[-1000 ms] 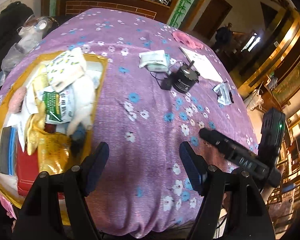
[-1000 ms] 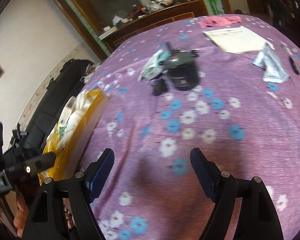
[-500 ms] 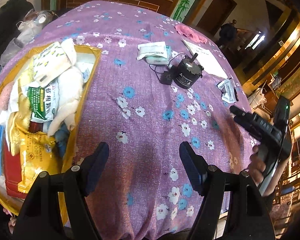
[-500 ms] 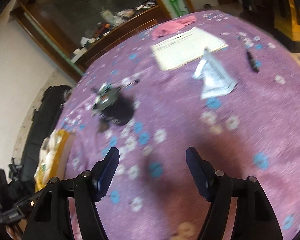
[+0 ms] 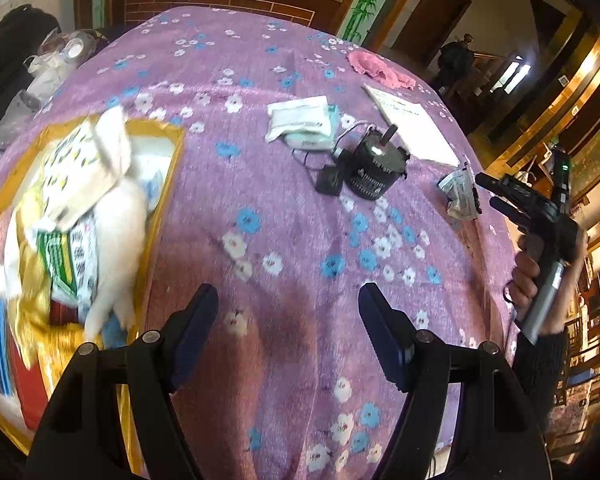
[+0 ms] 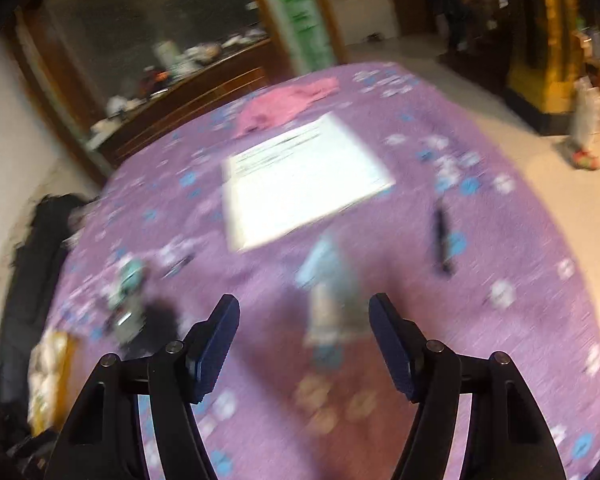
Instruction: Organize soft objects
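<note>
Purple flowered cloth (image 5: 300,216) covers the whole table, with a brick-fronted counter behind it and a dim hall off to one side. Landmark is the black motor (image 5: 374,172) mid-table: beyond it lies a white pack (image 5: 300,122), further back a paper sheet (image 5: 414,128) and a pink cloth (image 5: 380,70). Well to its other side sits the yellow box (image 5: 156,216), already heaped with bags and soft packets. On the far side of the motor from the box rests a crumpled silver packet (image 5: 460,196), and that looks like the target: the right gripper (image 6: 304,340) is lined up on it, jaws wide with nothing pinched, though that view is badly blurred. The left gripper (image 5: 288,324) hovers over bare cloth between box and motor, jaws wide and empty. Reaching phase, I'd say; next comes dropping over the packet, pinching it, then carrying it past the motor to the box.
</note>
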A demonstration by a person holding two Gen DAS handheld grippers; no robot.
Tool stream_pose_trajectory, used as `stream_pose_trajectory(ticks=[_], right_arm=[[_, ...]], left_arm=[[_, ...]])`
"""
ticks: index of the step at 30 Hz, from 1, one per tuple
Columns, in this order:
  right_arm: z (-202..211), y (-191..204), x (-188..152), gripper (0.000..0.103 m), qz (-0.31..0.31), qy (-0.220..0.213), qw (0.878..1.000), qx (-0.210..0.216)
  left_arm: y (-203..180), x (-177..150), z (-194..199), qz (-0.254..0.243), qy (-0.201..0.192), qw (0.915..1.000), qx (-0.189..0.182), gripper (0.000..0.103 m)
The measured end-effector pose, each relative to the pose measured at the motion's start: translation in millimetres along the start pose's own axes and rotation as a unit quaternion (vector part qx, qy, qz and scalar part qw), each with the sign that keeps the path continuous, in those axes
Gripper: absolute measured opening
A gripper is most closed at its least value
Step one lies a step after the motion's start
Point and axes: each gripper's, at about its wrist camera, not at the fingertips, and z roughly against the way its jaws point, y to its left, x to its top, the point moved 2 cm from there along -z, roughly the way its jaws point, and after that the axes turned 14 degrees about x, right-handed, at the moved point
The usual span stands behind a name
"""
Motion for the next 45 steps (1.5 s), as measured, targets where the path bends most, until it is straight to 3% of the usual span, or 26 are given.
stream_pose_trajectory(ticks=[4,6,11,16,17,18,21,25,29,31,35,45], right_arm=[[-22.5,-16.2,12.0,0.062,-0.006,-0.013,1.0,-0.007],[-33.5,-24.3,7.7,0.05,-0.016,-0.005,1.0,-0.003],[-54.0,-30.5,0.0,0.044,-0.019,0.025,0.999,0.01],[-52.3,-28.6,1.7,0.024,-0.011,0.027,0.999,0.027],[-50.9,-26.6,0.1,0.01,-0.009,0.026,0.999,0.027],[-51.2,-24.5,-1.3,0.005,-0.005,0.029,0.999,0.029],[-57.0,-14.7,-7.2,0.004,0.01,0.043,0.998,0.035],[-59.3,-6.7,-9.3,0.004,0.029,0.045,0.998,0.024],[-60.0,-8.4,-8.9,0.004,0.026,0.046,0.998,0.024],[-59.6,-6.8,-10.3,0.004,0.026,0.047,0.998,0.022],[-59.4,-4.6,-11.7,0.004,0.027,0.049,0.998,0.019],[-62.8,-3.3,-13.6,0.004,0.027,0.051,0.998,0.01]], left_arm=[[-0.7,24.0,-2.7,0.006,-0.001,1.0,-0.003,0.072],[-1.7,38.1,-7.6,0.01,0.005,0.9999,0.005,0.072],[-11.4,82.0,-36.2,0.023,0.036,0.9991,-0.007,0.072],[-16.2,123.1,-67.7,0.051,0.029,0.9981,0.021,0.072],[-20.4,129.4,-74.4,0.043,0.029,0.9984,0.024,0.072],[-25.2,135.5,-81.4,0.034,0.028,0.9987,0.027,0.072],[-37.5,149.0,-103.5,0.02,0.029,0.9984,0.044,0.072],[-49.3,159.9,-131.7,0.015,0.047,0.998,0.04,0.072],[-51.0,165.8,-143.7,0.027,0.049,0.9978,0.036,0.072],[-51.5,167.7,-150.7,0.02,0.053,0.9971,0.051,0.072],[-43.4,166.1,-156.9,0.018,0.056,0.9945,0.087,0.072],[-26.9,165.6,-160.4,0.027,0.051,0.9928,0.105,0.069]])
